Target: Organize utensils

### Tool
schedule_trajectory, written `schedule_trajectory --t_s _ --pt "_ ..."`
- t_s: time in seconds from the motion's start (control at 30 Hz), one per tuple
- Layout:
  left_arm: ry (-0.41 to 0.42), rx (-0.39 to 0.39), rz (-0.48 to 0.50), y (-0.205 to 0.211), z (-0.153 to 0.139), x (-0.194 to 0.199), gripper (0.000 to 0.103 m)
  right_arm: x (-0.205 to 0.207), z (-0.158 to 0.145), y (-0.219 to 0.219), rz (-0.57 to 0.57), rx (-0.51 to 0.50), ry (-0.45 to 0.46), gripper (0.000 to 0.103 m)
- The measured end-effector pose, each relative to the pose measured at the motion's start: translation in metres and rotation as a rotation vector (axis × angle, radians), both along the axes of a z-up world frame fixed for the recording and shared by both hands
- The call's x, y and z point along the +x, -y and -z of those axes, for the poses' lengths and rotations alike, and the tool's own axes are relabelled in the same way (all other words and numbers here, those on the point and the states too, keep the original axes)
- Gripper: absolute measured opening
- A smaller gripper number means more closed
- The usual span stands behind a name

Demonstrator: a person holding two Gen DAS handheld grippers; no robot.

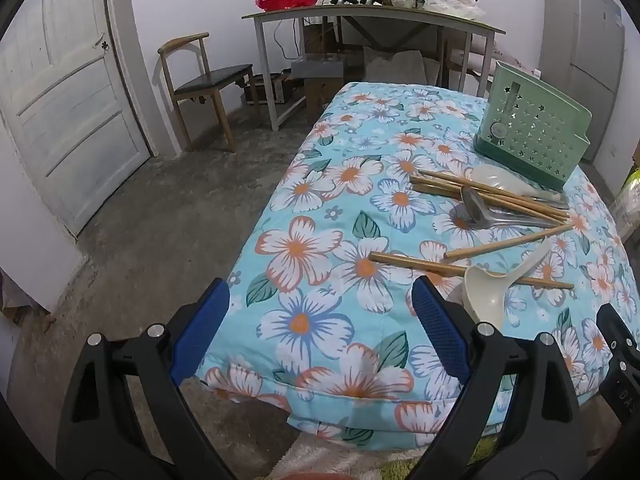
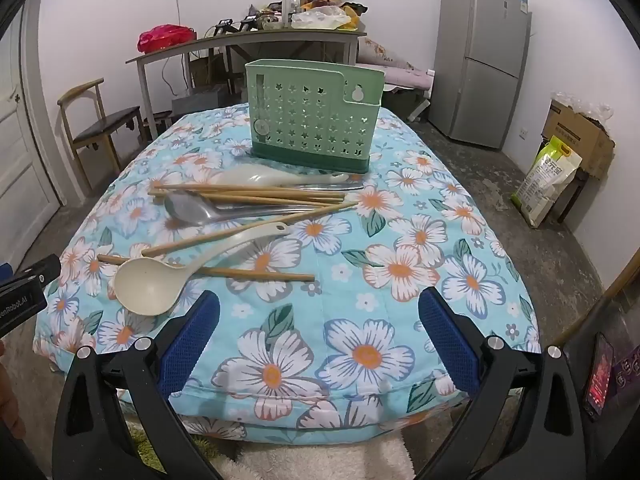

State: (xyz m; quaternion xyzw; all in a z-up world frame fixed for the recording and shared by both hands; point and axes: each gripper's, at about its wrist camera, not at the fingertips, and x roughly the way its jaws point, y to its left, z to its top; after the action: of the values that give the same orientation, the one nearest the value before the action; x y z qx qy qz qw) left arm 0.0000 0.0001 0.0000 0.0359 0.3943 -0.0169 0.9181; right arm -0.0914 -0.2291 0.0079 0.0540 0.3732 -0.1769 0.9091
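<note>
A floral blue quilted cover (image 2: 400, 300) tops the table in a bare grey-floored room, utensils scattered across it.

Your left gripper (image 1: 320, 332) and right gripper (image 2: 320, 340) both hang above the near edge with their blue-padded jaws spread wide, gripping nothing. The pale green perforated plastic utensil holder (image 2: 312, 120) stands upright at the far end. Just before it lie the wooden chopsticks (image 2: 248, 194), a steel spoon (image 2: 188, 206) and a white rice paddle (image 2: 256, 178); nearer you, a cream plastic ladle (image 2: 148, 288) rests across two more chopsticks.

Left gripper (image 1: 320, 316) and right gripper (image 2: 319, 326), black frames, silver screws, blue textured fingers (image 2: 444, 336)
</note>
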Motion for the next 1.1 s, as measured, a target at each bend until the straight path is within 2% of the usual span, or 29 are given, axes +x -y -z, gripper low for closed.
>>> schedule_trajectory --t_s 1.1 --pt "-0.001 0.007 0.000 0.0003 0.0000 -0.0001 0.088 -0.0017 -0.0015 -0.0010 0.000 -0.004 0.003 0.097"
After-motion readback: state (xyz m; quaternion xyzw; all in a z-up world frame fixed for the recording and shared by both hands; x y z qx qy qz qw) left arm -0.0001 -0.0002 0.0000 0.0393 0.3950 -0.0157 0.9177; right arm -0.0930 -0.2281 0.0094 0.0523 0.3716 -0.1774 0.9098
